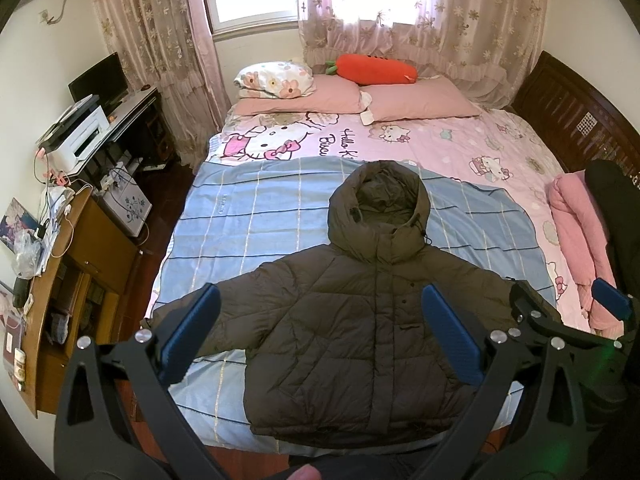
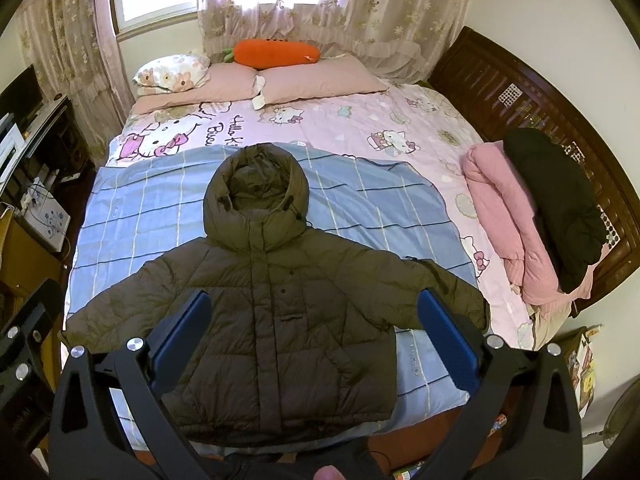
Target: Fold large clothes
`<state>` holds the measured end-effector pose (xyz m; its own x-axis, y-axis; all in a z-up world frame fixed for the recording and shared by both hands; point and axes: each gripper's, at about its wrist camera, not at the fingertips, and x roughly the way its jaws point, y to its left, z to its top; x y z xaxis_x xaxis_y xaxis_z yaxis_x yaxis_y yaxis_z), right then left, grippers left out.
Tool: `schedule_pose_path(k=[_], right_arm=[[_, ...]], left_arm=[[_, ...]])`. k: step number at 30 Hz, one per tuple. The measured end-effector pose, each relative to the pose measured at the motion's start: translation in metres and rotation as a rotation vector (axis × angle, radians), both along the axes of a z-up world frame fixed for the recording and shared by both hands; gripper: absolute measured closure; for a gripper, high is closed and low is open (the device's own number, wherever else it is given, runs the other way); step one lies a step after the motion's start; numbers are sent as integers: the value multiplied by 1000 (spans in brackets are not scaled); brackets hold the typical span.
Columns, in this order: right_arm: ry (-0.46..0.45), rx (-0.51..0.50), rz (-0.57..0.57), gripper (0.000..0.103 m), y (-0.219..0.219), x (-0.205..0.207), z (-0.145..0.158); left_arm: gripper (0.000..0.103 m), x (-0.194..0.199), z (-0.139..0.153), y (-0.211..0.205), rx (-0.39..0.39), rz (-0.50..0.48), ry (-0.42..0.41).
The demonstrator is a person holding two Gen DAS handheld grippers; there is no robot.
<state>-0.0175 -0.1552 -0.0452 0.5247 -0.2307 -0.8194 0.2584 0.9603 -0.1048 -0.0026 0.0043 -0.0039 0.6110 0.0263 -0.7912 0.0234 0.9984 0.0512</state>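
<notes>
A dark olive hooded puffer jacket (image 1: 340, 320) (image 2: 276, 312) lies flat, front up, on a blue checked sheet (image 1: 248, 220) (image 2: 152, 208) at the near end of the bed. Its sleeves spread out to both sides and its hood points toward the pillows. My left gripper (image 1: 320, 312) hovers open above the jacket's body, blue pads wide apart. My right gripper (image 2: 316, 316) is open too, held over the jacket's chest. It also shows at the right edge of the left wrist view as the right gripper (image 1: 568, 304). Neither holds anything.
Pink pillows (image 1: 416, 100) and an orange carrot plush (image 1: 376, 68) lie at the bed's far end. A rolled pink garment (image 2: 504, 216) with a black garment (image 2: 560, 200) on it sits at the bed's right side by the wooden headboard (image 2: 520, 88). A desk with a printer (image 1: 80, 132) stands left.
</notes>
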Motion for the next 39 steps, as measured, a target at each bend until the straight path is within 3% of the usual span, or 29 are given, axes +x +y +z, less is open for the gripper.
schedule_pose_path(k=[39], right_arm=[[8, 6, -1, 1, 1, -1, -4]], left_arm=[[2, 0, -1, 1, 3, -2, 4]])
